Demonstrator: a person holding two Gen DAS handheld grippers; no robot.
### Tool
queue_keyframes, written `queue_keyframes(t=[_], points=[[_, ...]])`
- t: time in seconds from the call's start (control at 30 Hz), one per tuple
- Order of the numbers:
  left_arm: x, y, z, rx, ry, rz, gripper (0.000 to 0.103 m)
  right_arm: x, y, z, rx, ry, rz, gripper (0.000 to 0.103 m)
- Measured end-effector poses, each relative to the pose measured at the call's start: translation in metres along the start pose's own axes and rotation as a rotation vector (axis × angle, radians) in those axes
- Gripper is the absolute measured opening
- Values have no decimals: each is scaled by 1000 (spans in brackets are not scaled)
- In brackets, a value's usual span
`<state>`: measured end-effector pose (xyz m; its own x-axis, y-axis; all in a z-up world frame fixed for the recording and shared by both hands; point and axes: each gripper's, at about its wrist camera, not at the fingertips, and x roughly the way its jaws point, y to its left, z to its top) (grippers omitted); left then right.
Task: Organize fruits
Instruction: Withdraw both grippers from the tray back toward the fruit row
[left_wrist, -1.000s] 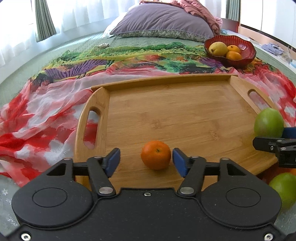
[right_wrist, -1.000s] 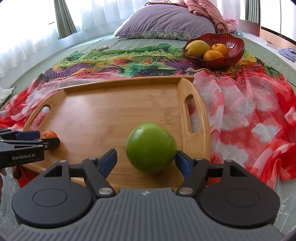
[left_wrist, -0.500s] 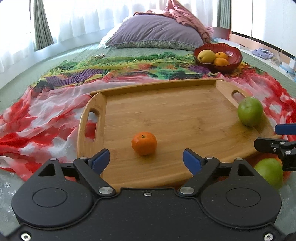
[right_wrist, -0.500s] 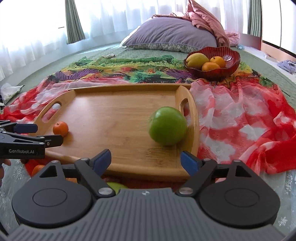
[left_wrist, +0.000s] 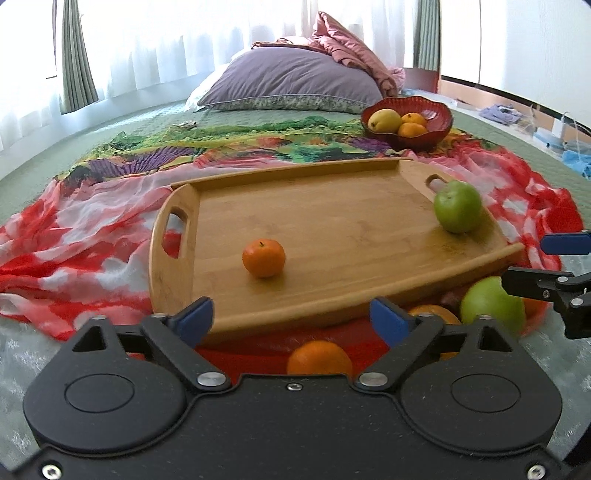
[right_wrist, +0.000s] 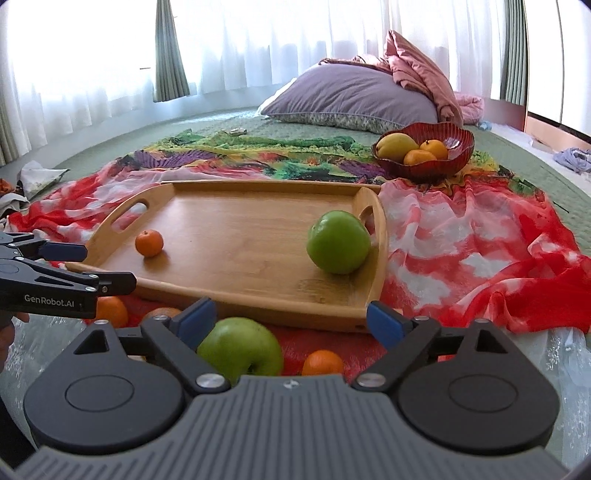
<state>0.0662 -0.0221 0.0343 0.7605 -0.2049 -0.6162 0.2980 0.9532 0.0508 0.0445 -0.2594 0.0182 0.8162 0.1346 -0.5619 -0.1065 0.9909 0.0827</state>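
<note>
Two fruits on the wooden tray (right_wrist: 236, 236): small mandarin (right_wrist: 149, 242) at nine o'clock near the handle slot, green apple (right_wrist: 338, 242) at three o'clock, close beside the right handle. More waiting off the tray at six o'clock on the red cloth (right_wrist: 480, 258): second green apple (right_wrist: 240, 349), loose oranges (right_wrist: 322, 363) around it.

Left gripper (left_wrist: 291, 319) spread wide, holding nothing. Right gripper (right_wrist: 291, 319) likewise wide apart and empty, the second apple just under its left finger.

Likely next: lowering onto a loose fruit. Best centred between the pads, closed gently against rolling, then lifted clear of the tray's near rim before carrying forward.

Plenty of bare board mid-tray. Red bowl (right_wrist: 424, 151) at one o'clock, well apart. Grippers close together; worth keeping them separate.
</note>
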Motion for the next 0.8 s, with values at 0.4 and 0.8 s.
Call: queue_keyframes(t=[0.4, 0.8], points=[[-18, -13, -23, 58, -46, 2, 101, -15, 21, -28, -124, -50, -18, 100], [-22, -11, -42, 35, -68, 10, 99, -13, 36, -39, -180, -68, -8, 95]])
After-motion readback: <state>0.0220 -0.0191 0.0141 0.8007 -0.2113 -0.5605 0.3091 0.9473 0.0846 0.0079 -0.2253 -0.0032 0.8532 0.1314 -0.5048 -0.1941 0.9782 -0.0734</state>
